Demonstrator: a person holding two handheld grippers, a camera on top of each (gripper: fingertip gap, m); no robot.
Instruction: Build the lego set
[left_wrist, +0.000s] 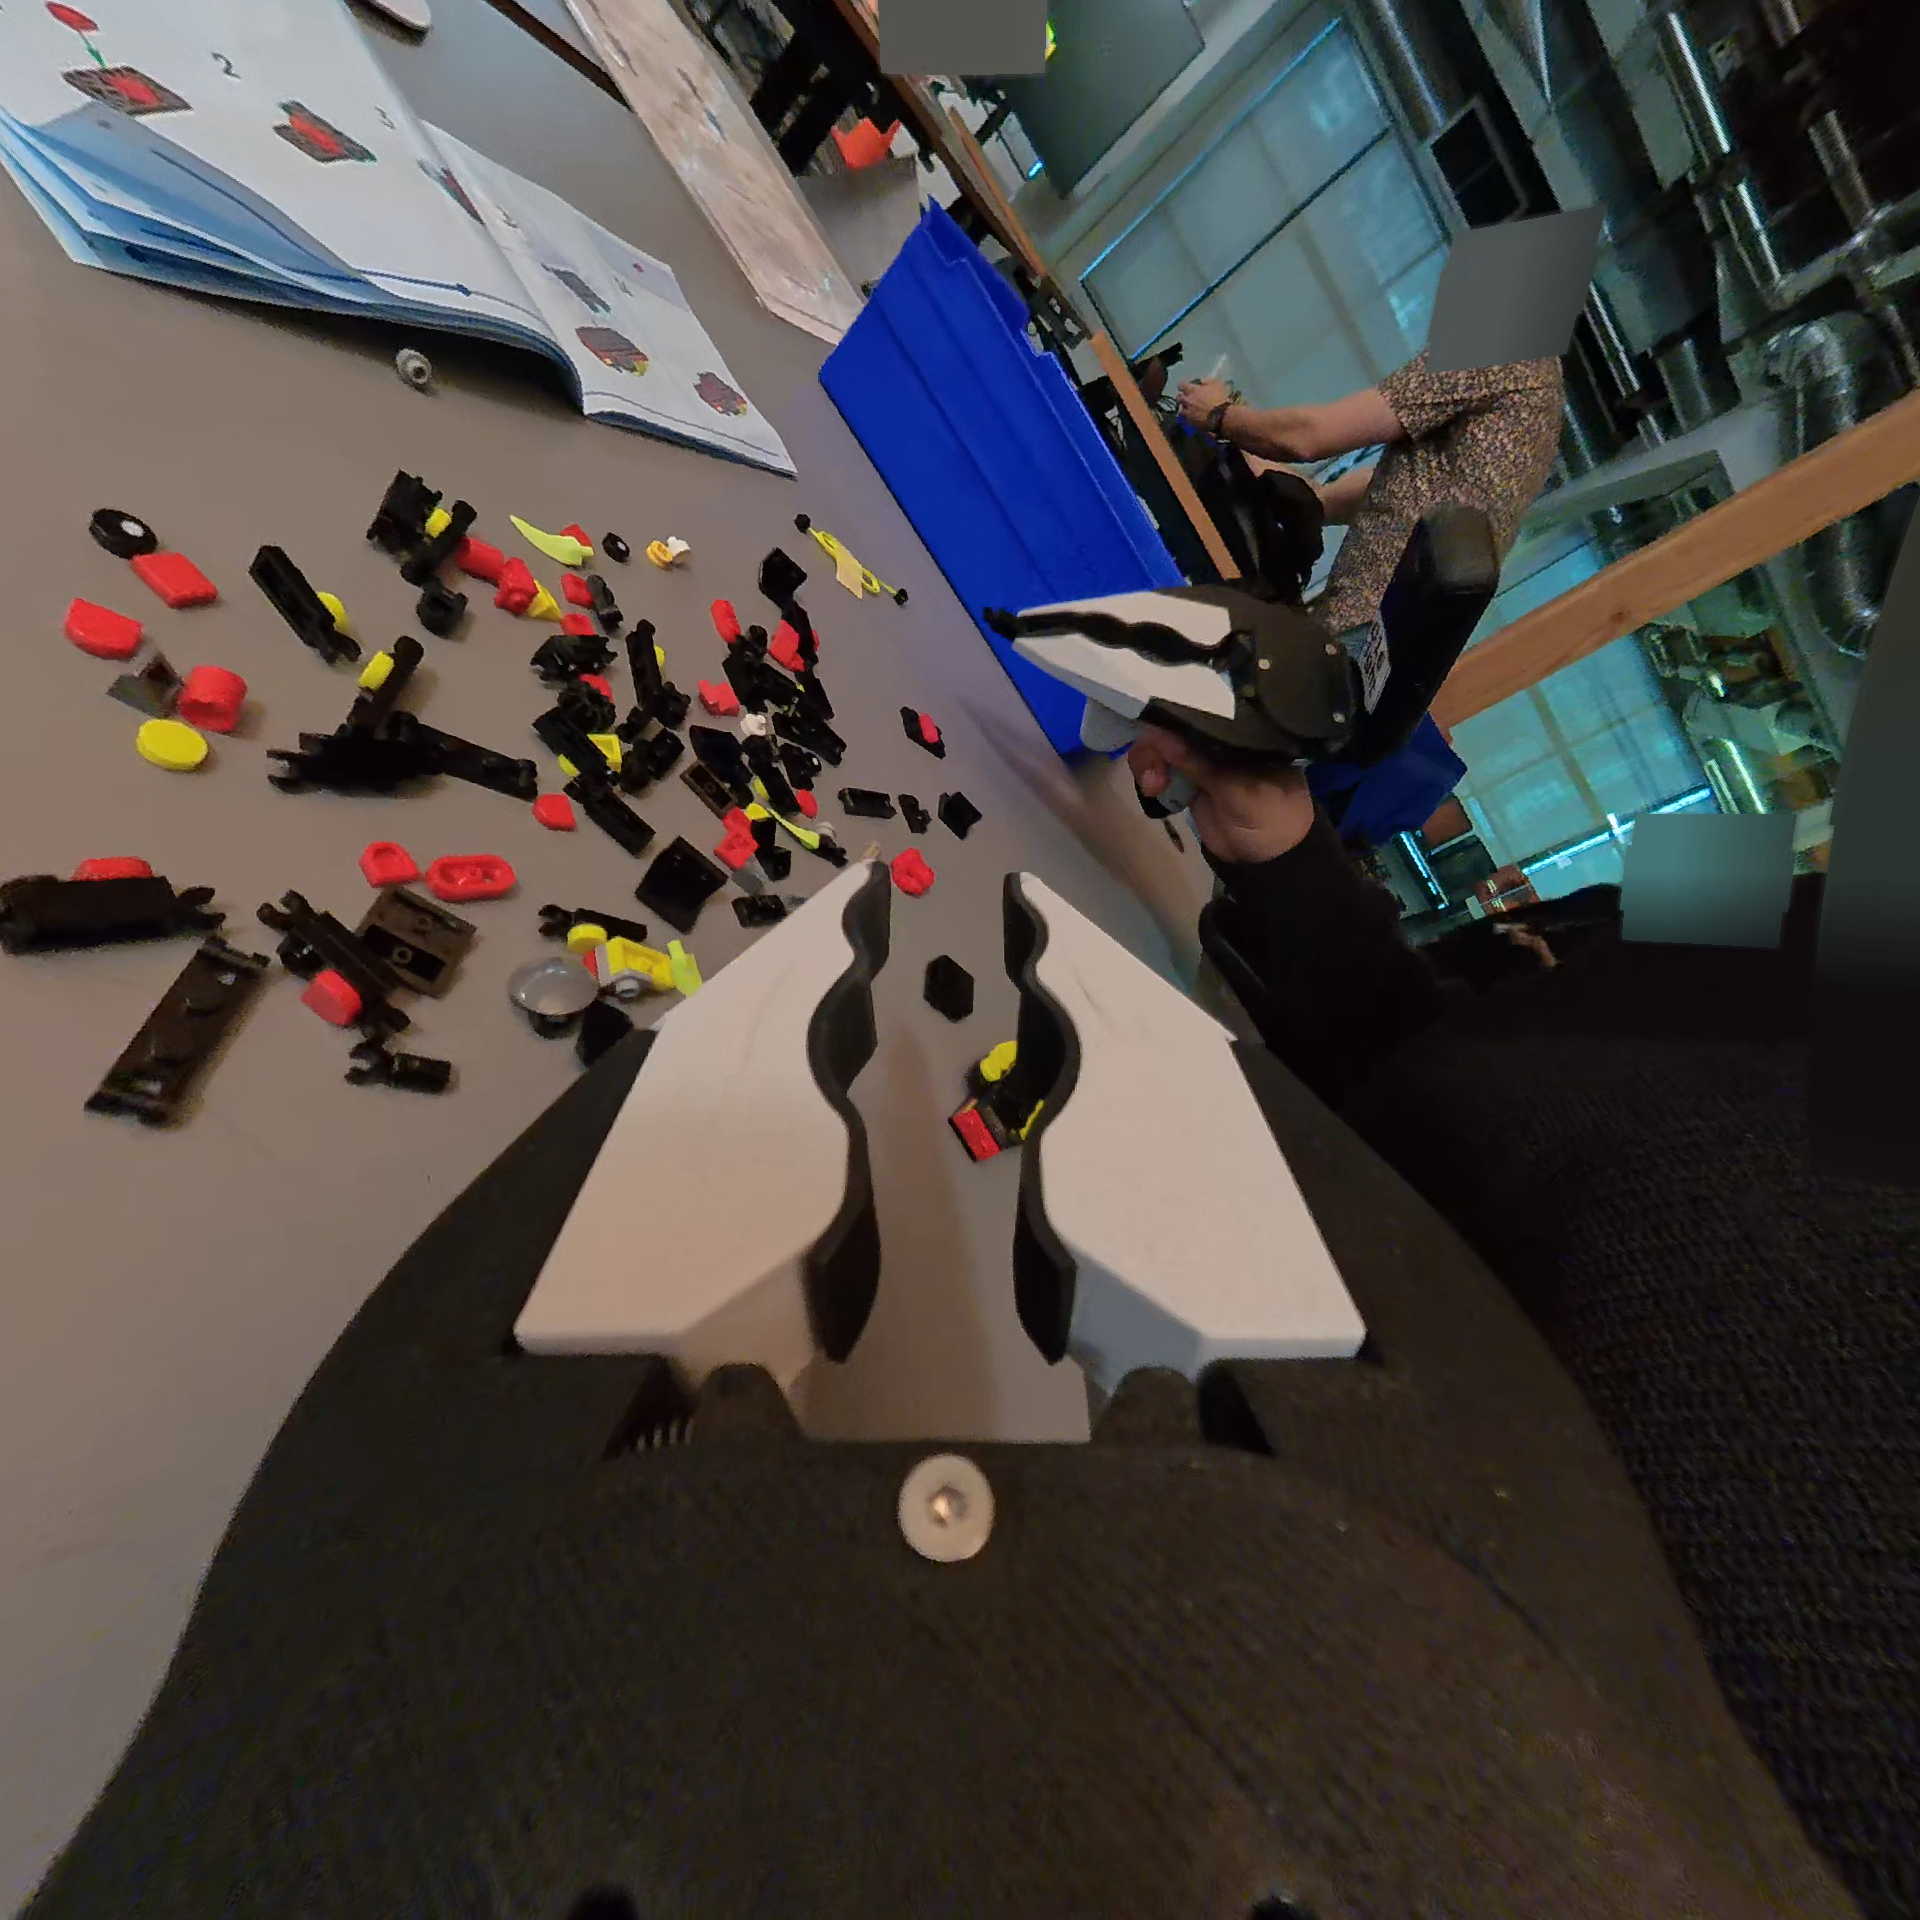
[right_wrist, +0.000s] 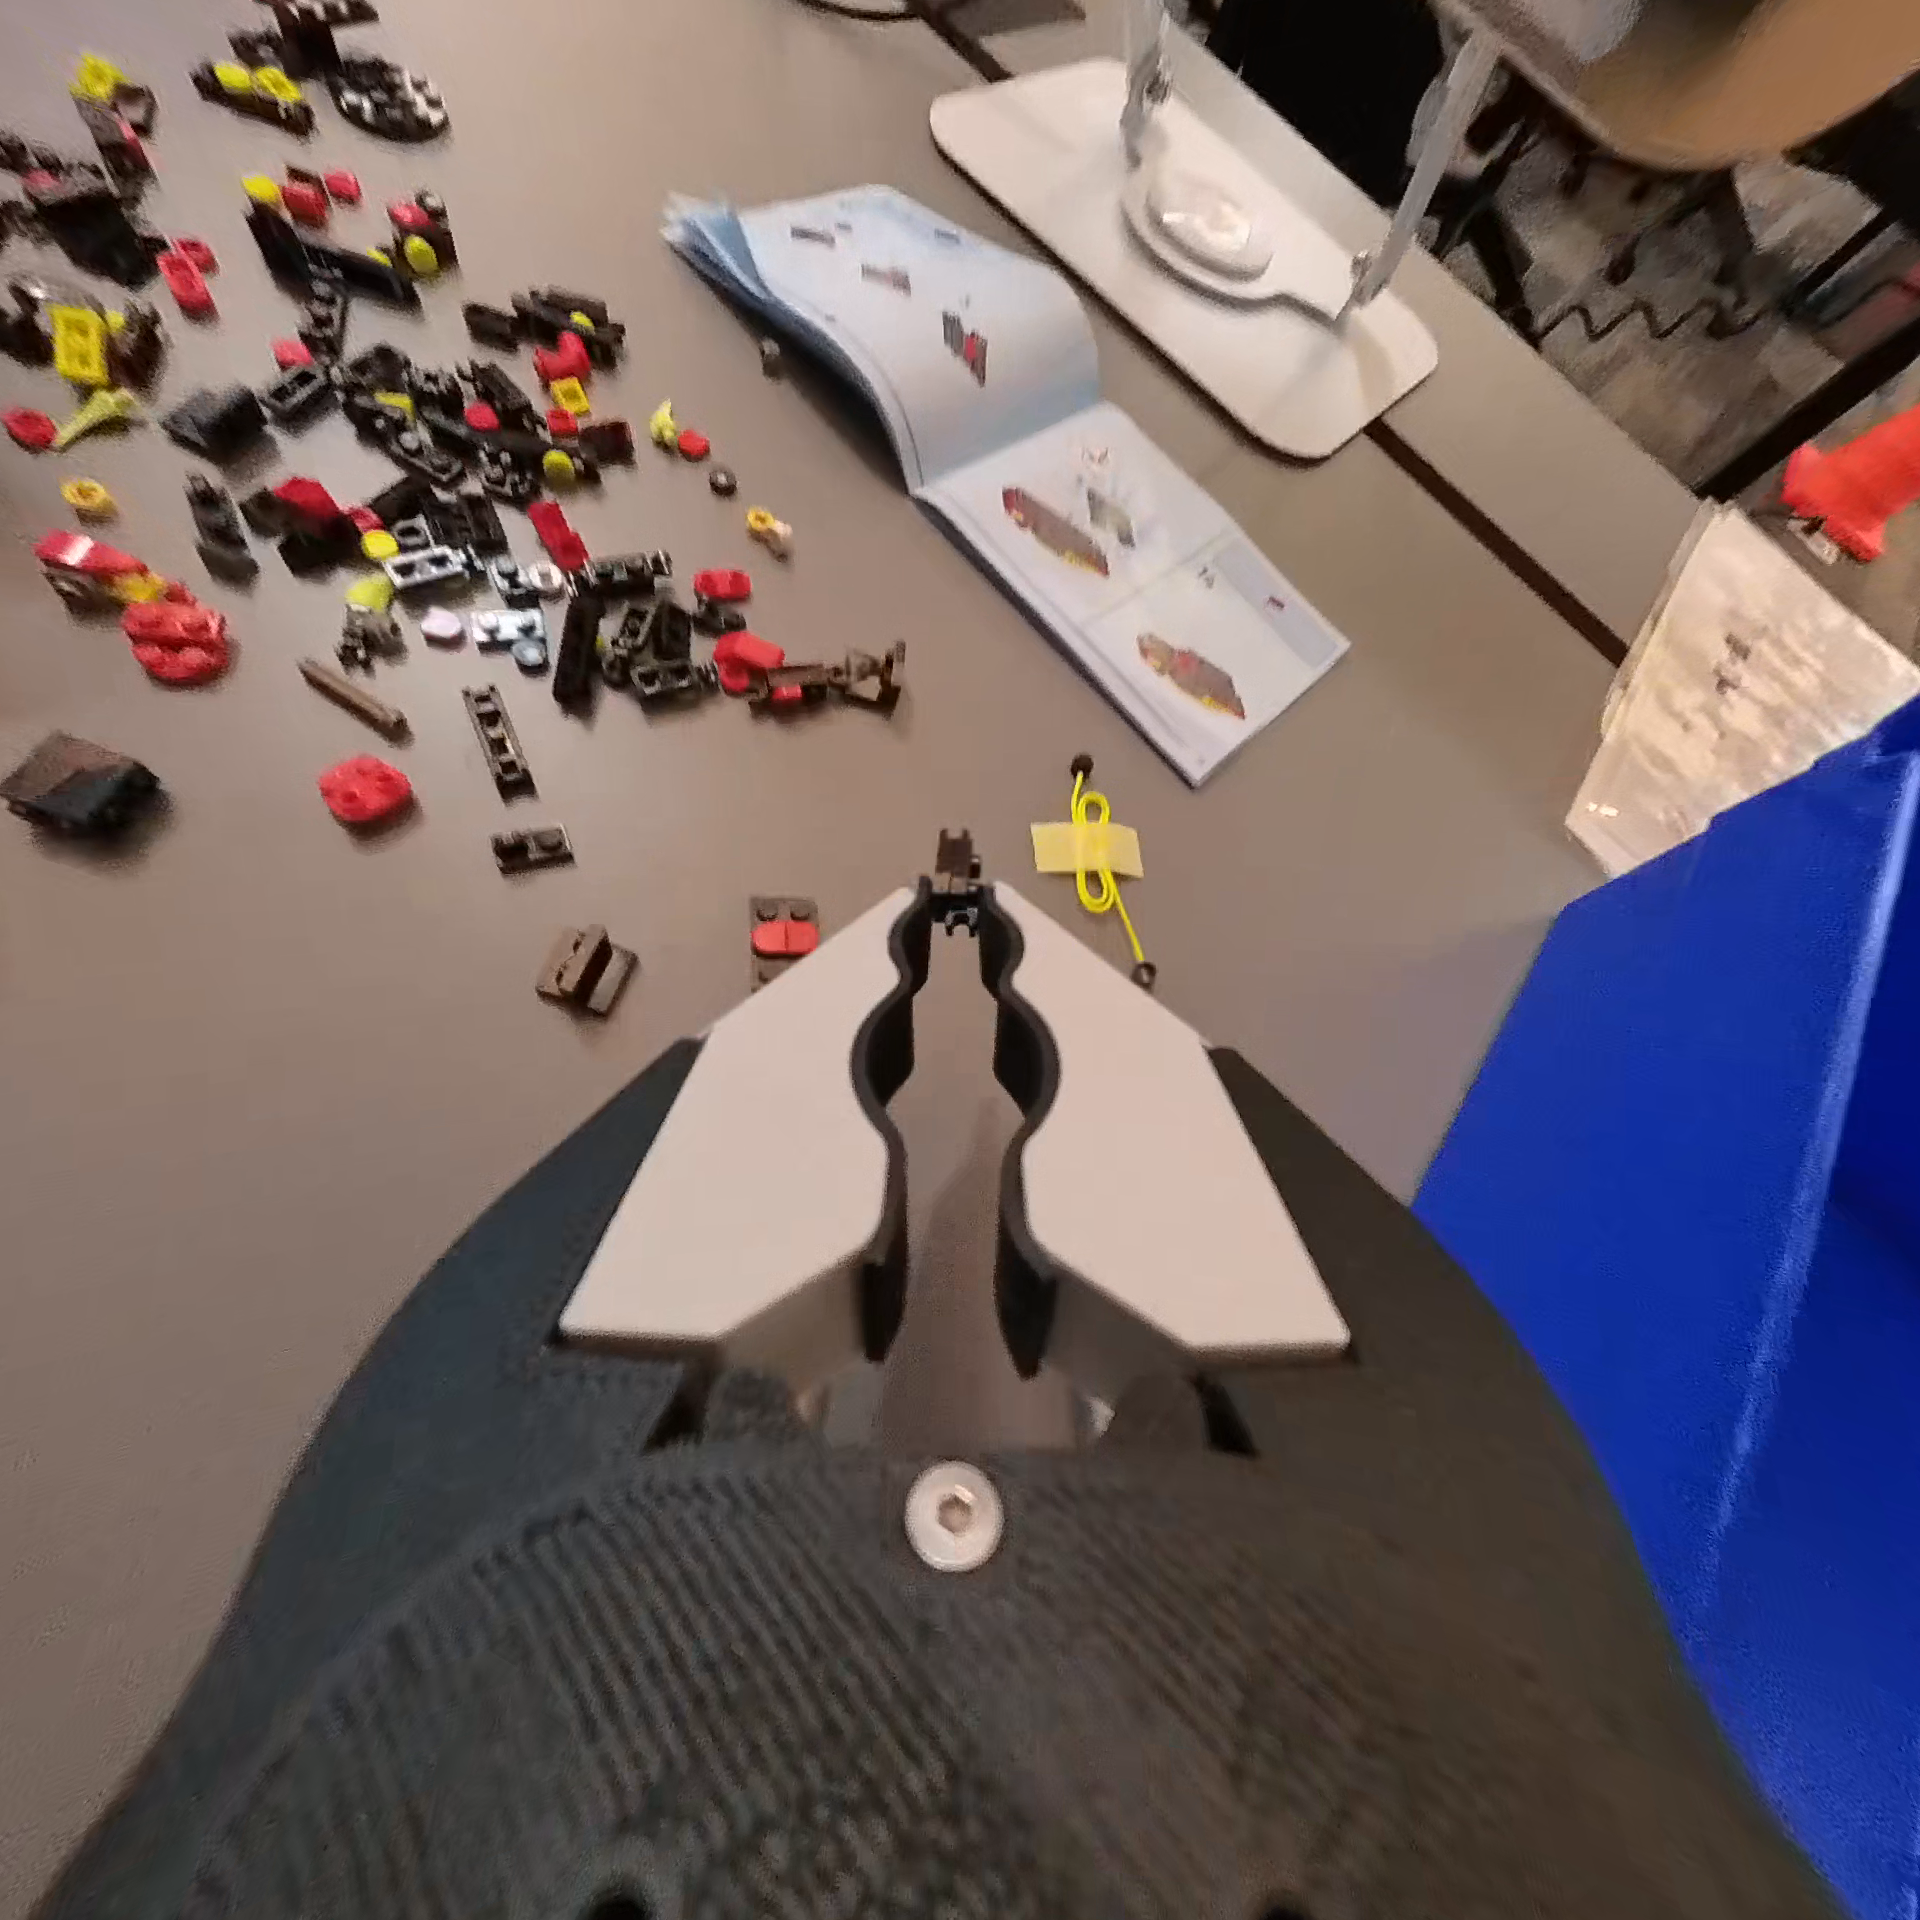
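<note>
My left gripper hovers over a grey table and is open. A small black, yellow and red brick assembly sits by its right pad, and the left pad stands clear of it. A small black piece lies on the table between the fingers. My right gripper is shut on a small black clip piece that sticks out past the fingertips. In the left wrist view the right gripper is held up above the table edge, with the black piece at its tip.
Many loose black, red and yellow bricks are spread over the table. An open instruction booklet lies beyond them. A blue bin stands at the right. A yellow cord under tape lies near the right fingertips.
</note>
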